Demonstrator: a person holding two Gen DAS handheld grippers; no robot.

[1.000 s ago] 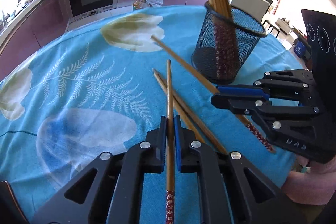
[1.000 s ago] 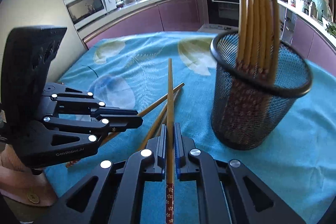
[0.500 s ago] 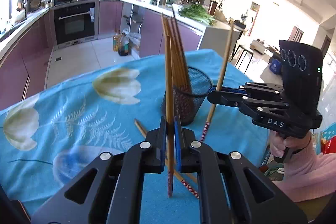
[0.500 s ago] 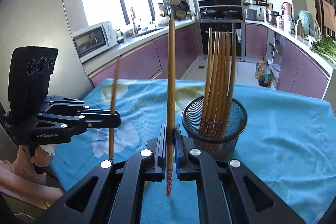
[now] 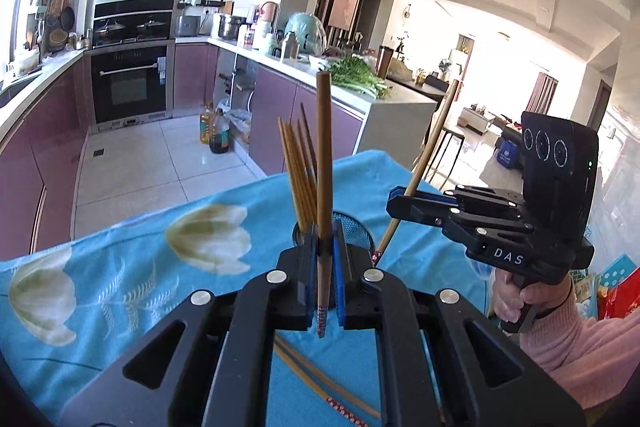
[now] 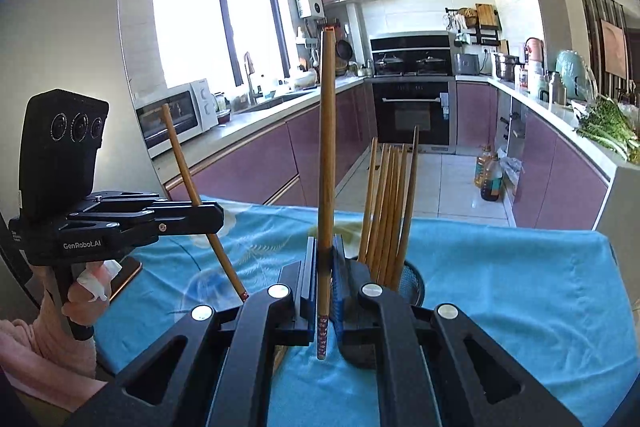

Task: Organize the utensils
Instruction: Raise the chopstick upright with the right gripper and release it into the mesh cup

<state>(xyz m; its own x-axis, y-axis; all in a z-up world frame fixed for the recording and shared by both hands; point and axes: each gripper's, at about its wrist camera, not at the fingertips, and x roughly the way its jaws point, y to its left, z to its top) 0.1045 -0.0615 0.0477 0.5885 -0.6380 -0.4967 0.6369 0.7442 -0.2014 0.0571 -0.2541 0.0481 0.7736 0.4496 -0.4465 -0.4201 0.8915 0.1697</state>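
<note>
My left gripper (image 5: 323,247) is shut on a wooden chopstick (image 5: 323,163) that stands nearly upright, patterned red end down. My right gripper (image 6: 325,255) is shut on a second chopstick (image 6: 326,147), also upright. Each gripper shows in the other's view: the right one (image 5: 394,201) holds its chopstick (image 5: 424,163) tilted, the left one (image 6: 218,213) holds its chopstick (image 6: 188,179) tilted too. The black mesh holder (image 6: 414,277) with several chopsticks (image 6: 390,203) stands on the blue tablecloth just beyond both grippers; in the left wrist view the mesh holder (image 5: 358,229) is partly hidden by my fingers.
Two chopsticks (image 5: 320,383) lie on the blue flowered tablecloth (image 5: 140,267) below my left gripper. A person's hands in pink sleeves (image 5: 576,339) hold the grippers. Kitchen counters, an oven (image 6: 412,107) and a microwave (image 6: 172,115) stand beyond the table's far edge.
Both grippers have risen off the table, each lifting its chopstick from lying flat to nearly upright. The holder now sits lower and smaller in both views.
</note>
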